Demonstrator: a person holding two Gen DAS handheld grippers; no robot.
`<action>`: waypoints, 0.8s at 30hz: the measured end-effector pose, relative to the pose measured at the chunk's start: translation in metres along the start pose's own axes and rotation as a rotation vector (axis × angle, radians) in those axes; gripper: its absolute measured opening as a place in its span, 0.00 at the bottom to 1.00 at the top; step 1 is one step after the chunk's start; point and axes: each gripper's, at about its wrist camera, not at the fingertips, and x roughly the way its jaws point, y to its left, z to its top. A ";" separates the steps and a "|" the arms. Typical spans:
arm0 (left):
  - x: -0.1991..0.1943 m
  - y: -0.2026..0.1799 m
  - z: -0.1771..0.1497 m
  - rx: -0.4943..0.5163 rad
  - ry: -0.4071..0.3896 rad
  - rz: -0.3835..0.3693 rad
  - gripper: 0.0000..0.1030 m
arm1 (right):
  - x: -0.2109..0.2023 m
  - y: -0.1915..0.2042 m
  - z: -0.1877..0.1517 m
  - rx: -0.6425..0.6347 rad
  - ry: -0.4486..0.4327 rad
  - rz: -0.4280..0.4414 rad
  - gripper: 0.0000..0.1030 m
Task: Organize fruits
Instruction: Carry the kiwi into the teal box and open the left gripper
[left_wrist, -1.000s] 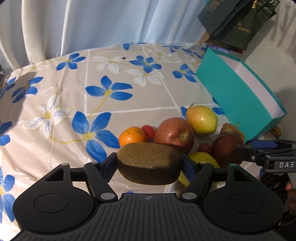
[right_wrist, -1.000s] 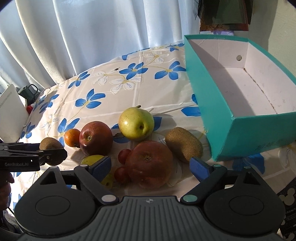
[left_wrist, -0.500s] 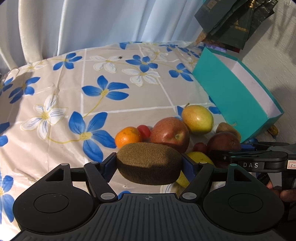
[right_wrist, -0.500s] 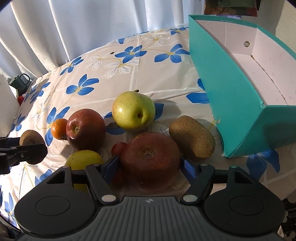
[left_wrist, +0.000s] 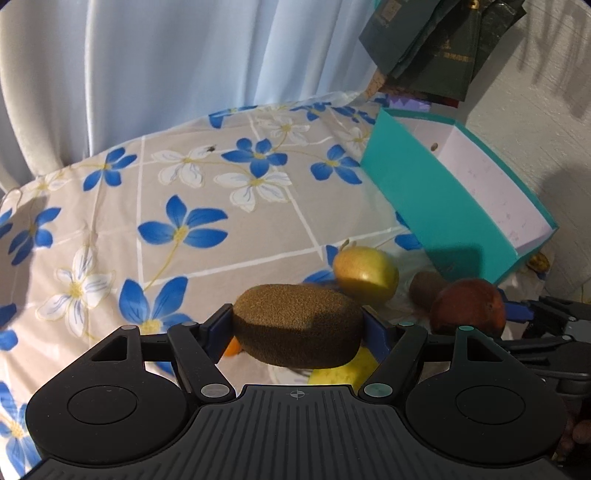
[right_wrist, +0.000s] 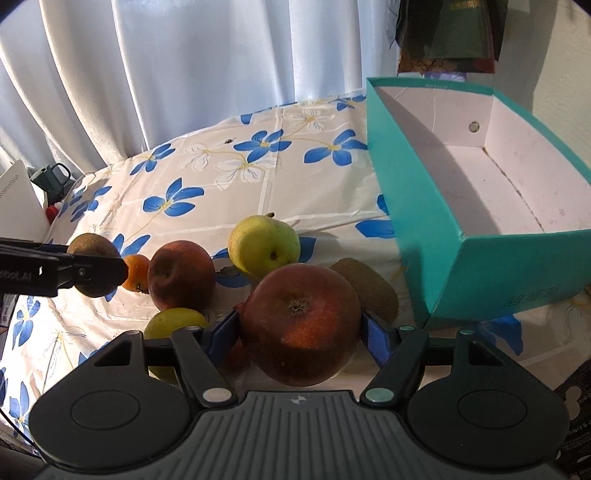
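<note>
At the left of the flowered tablecloth (right_wrist: 258, 192), the left gripper (left_wrist: 297, 328) holds a kiwi (left_wrist: 297, 326) clamped lengthwise, lifted clear of the pile. Further right, the right gripper (right_wrist: 301, 326) has just been closing and now pinches a red apple (right_wrist: 301, 325) between its pads. Rightmost sits the empty teal box (right_wrist: 417, 206). Both fruits look picked; the next move calls for carrying them over the box's near wall before releasing.
</note>
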 end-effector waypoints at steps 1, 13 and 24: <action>0.001 -0.005 0.007 0.012 -0.008 -0.002 0.75 | -0.006 -0.002 0.001 0.006 -0.017 -0.002 0.69; 0.026 -0.096 0.079 0.180 -0.077 -0.128 0.75 | -0.058 -0.040 0.002 0.130 -0.160 -0.089 0.69; 0.071 -0.180 0.094 0.282 -0.086 -0.198 0.75 | -0.088 -0.084 -0.004 0.265 -0.267 -0.218 0.69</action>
